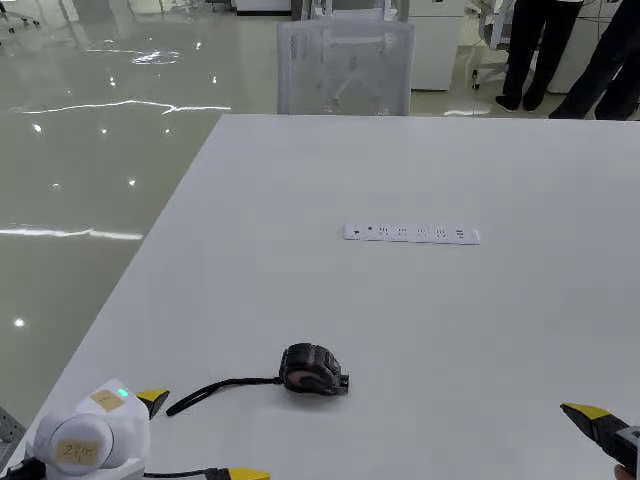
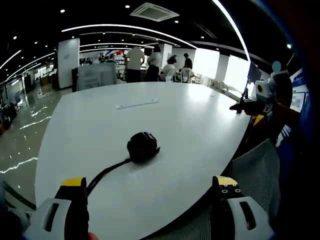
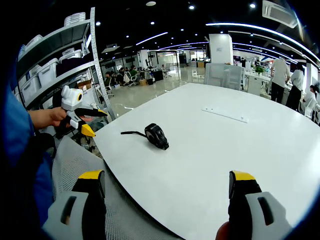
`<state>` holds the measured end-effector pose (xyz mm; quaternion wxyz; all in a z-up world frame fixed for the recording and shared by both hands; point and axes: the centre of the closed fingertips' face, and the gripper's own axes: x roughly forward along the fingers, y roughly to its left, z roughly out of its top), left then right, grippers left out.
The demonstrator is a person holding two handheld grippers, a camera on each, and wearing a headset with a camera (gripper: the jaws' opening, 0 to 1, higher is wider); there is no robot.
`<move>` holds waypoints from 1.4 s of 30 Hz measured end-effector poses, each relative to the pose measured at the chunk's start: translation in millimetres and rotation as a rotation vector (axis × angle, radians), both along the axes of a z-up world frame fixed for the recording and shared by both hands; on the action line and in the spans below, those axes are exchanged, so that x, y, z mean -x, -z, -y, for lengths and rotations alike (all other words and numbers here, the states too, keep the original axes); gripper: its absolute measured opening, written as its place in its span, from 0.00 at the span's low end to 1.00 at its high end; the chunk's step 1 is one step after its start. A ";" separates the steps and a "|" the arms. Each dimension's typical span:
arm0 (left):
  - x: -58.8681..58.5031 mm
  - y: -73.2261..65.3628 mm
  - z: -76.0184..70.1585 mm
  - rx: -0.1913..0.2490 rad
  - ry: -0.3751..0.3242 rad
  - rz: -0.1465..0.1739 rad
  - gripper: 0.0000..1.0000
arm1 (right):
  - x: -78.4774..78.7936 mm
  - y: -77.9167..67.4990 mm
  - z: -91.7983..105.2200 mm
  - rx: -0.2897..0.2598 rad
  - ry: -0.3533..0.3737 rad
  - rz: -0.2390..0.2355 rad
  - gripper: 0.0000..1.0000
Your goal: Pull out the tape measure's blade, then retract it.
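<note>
Tape measure [image 1: 313, 369] near table edge [image 2: 140, 210]

Compact dark rounded tape measure [image 1: 313, 369], blade wound in, sitting on the white tabletop [image 1: 420, 310].

Case is black with a dull reddish tint on its body, in one piece. It rests near the table's near edge, left of centre in the head view. Its thin black wrist strap [image 1: 215, 390] lies flat on the surface, trailing from the case towards the near-left edge in a loose curve. Same pose in the left gripper view [image 2: 142, 146] and the right gripper view [image 3: 157, 136]. On edge or flat: can't tell.
</note>
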<state>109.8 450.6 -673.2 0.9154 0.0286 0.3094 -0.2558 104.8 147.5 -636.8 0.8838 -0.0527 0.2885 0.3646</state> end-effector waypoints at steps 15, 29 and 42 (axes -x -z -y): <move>13.2 -23.7 -15.1 0.006 0.005 0.019 1.00 | 16.4 -17.4 16.5 0.034 0.003 0.000 1.00; 16.4 -20.4 -23.1 -0.001 0.006 0.018 1.00 | 20.8 -16.8 12.0 0.050 -0.003 0.013 1.00; 11.1 -15.9 -18.6 -0.005 0.018 0.003 1.00 | 15.9 -12.7 8.6 0.047 -0.024 0.003 1.00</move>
